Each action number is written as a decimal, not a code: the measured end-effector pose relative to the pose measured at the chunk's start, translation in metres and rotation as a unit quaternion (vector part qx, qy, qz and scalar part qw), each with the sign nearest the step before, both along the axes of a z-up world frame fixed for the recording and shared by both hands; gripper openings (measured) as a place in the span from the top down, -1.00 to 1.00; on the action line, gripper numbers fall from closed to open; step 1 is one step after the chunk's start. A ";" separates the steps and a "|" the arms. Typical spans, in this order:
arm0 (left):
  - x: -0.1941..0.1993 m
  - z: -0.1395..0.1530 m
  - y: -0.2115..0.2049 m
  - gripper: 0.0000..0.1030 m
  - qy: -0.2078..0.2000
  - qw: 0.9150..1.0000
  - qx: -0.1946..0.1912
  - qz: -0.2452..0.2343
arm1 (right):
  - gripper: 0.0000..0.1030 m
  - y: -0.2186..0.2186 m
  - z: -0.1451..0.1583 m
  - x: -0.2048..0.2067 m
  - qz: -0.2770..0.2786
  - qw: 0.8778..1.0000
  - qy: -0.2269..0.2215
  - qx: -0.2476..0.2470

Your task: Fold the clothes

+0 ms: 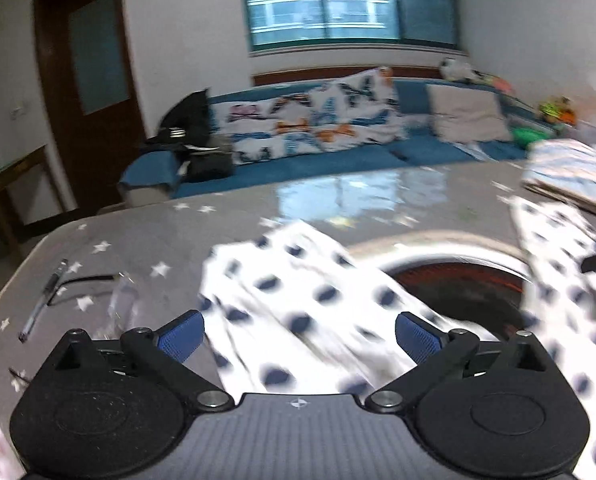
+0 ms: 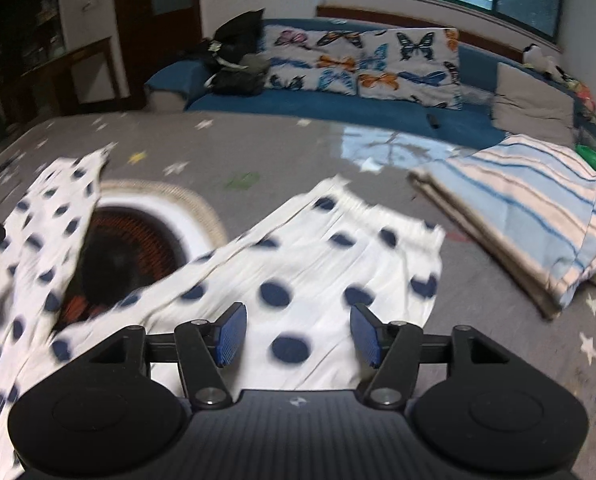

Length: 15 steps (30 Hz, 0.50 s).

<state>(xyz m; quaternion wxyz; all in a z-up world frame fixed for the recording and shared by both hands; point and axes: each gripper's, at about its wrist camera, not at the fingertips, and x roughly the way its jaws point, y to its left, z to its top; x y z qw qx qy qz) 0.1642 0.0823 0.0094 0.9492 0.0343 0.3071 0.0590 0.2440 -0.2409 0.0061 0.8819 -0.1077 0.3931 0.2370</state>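
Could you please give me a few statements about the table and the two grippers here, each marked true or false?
1. The polka-dot garment is white with dark blue dots. True.
2. The left gripper is clamped on the garment. False: its jaws stand wide open above the cloth.
3. A folded striped cloth lies on the table to the right of the garment. True.
4. The right gripper holds a pen. False: nothing is between its open jaws; the pen lies on the table.

Each claw, the left claw (image 1: 300,338) and the right claw (image 2: 298,334), fills its frame's bottom with a ribbed grey body, two round black discs, silver-screwed black linkage arms and blue ridged pads (image 2: 229,334).
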 end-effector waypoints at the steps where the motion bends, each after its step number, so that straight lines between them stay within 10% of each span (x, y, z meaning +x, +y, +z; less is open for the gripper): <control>1: -0.009 0.000 -0.006 -1.00 0.002 1.000 -0.002 -0.010 | -0.14 0.001 0.000 -0.007 0.007 1.000 0.001 -0.002; 15: -0.099 -0.022 -0.052 -1.00 0.022 0.998 0.011 -0.063 | -0.38 -0.002 -0.004 -0.105 0.098 0.995 0.002 -0.006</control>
